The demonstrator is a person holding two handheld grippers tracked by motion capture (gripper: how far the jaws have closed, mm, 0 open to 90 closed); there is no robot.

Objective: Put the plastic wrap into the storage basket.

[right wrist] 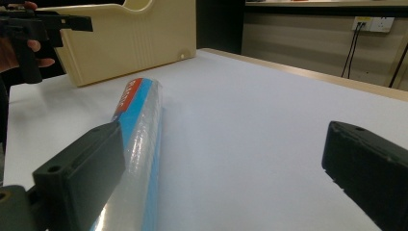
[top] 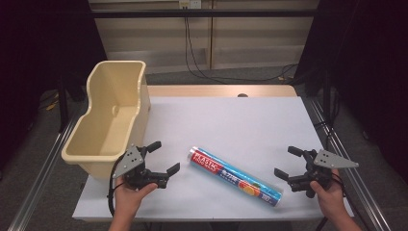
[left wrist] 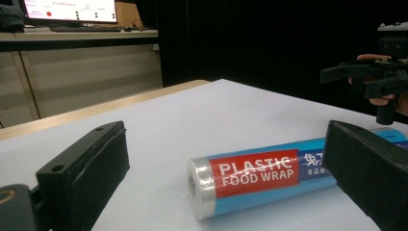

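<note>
A roll of plastic food wrap (top: pixel 234 176), blue with a red label, lies slantwise on the white table top (top: pixel 231 125) between my two grippers. My left gripper (top: pixel 165 158) rests near the front left, open, jaws pointing right at the roll's red end (left wrist: pixel 250 180) with nothing between them. At the front right my right gripper (top: pixel 287 162) stands open too, jaws aimed left towards the roll (right wrist: pixel 139 130), which lies just ahead of its left jaw. A cream plastic bin (top: pixel 109 120) stands at the left, empty.
The bin (right wrist: pixel 130 38) overhangs the table's left edge. Behind the white top runs a wooden strip (top: pixel 221 90), then a wall with cables (top: pixel 197 57). Metal rails (top: pixel 346 159) flank both sides. A monitor (left wrist: pixel 70 9) glows far off.
</note>
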